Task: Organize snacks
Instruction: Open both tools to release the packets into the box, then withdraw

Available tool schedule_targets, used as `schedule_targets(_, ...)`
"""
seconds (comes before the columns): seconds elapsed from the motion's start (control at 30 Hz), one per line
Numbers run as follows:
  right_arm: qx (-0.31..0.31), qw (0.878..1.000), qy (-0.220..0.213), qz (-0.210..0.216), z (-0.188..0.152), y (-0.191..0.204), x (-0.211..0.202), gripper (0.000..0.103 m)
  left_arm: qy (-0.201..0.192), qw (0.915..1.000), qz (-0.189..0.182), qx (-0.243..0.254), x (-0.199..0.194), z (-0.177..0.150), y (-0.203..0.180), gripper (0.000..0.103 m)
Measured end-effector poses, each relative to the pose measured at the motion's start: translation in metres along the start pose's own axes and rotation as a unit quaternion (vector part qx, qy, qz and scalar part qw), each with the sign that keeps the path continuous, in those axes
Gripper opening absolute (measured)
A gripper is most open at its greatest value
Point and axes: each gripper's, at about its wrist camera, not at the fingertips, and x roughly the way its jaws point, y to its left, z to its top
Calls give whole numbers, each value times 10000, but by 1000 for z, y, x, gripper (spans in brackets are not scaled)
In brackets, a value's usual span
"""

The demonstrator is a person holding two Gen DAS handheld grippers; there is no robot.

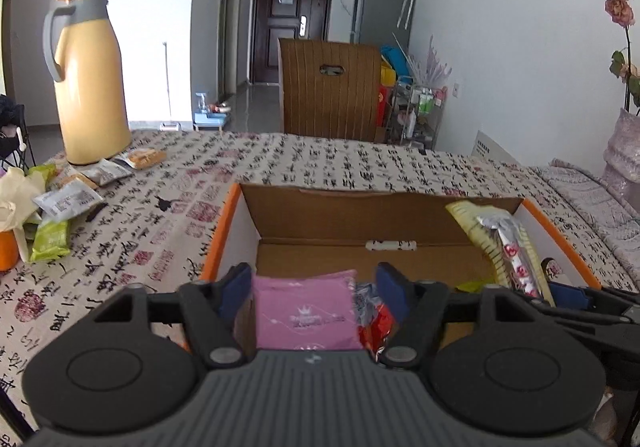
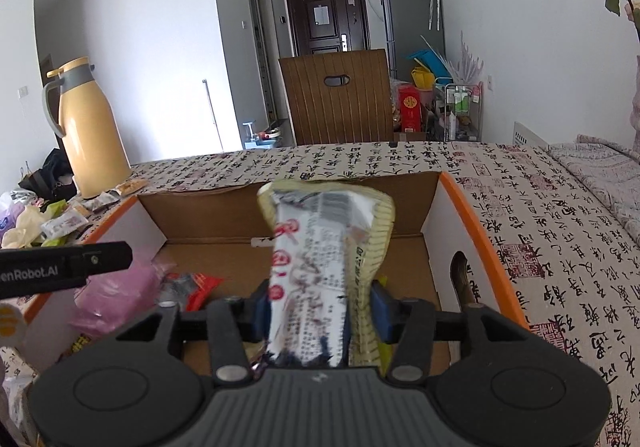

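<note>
Both hand-held grippers hover over the cardboard box [image 1: 360, 215], dropping snacks in.
Left hand-held gripper [image 1: 316, 283] is parted wide around the pink packet [image 1: 306, 311]; right hand-held gripper [image 2: 318, 305] is loosening off the yellow-edged packet [image 2: 320, 271].

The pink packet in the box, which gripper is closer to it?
Left. The pink packet sits right between the left gripper's fingers. The right gripper is off to its side, around a white and yellow packet.

Left gripper [image 1: 312, 287] and right gripper [image 2: 318, 307] — jaws parted (both angled downward).
</note>
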Motion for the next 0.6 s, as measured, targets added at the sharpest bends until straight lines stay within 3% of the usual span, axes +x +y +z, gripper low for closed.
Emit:
schedule_targets(0.1,10,10000,-61,8,0,-1,-4,58,-48,10000,-8,-9,-3,1,0,85)
schedule_targets(0.23,79,9998,-205,10,2,-4,-11,81,-184,9998,80,-59,-8,2,1,102)
schedule_targets(0.43,172,9990,-401,-34,6,-9,-22,101,-292,9995,52,-90,-17,6,1,103)
schedule_targets(0.6,145,9986,-505,-78,12,-8,-32,103,-427,9990,62,-106,-31,12,0,103)
